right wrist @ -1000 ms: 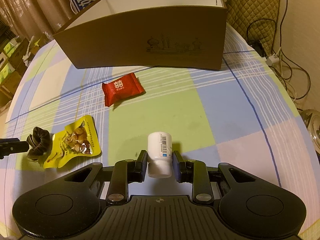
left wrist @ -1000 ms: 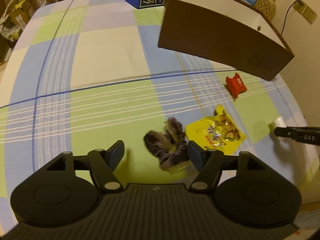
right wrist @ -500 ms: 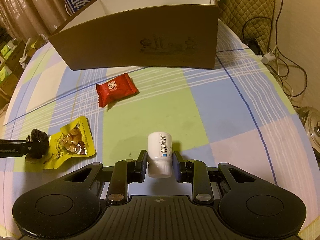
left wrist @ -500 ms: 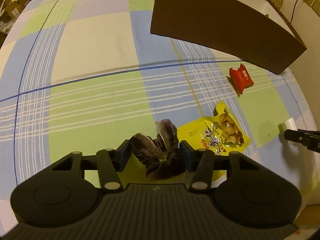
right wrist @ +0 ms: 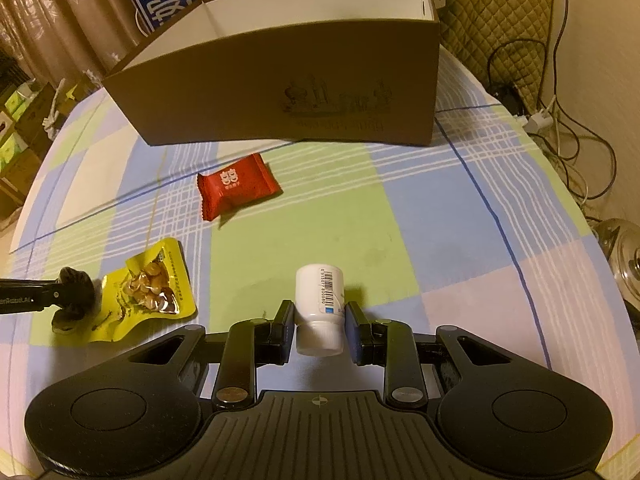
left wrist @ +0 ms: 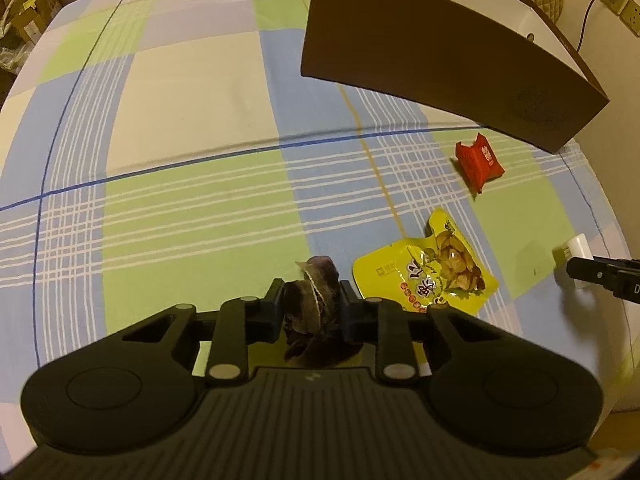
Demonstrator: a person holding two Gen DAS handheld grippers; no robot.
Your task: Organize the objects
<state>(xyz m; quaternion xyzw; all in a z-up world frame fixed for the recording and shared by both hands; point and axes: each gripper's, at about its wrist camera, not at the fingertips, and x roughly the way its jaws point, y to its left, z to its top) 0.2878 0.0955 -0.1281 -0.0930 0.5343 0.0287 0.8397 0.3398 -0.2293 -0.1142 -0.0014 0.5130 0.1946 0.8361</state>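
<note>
The left gripper (left wrist: 312,304) pinched a crumpled dark purple scrunchie (left wrist: 314,300) just beside a yellow snack pouch (left wrist: 428,272); the right gripper (right wrist: 319,322) clamped a white bottle (right wrist: 320,306), barcode uppermost, above the checked tablecloth (right wrist: 304,224), before the brown box (right wrist: 288,92).

Left tongs (left wrist: 312,312) pinch a dark scrunchie (left wrist: 314,308) (yellow snack packet (left wrist: 428,276) alongside).

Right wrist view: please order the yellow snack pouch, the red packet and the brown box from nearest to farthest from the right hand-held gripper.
From the right hand-held gripper:
1. Yellow snack pouch, near left.
2. Red packet, ahead, left of centre.
3. Brown box, at the back.
</note>
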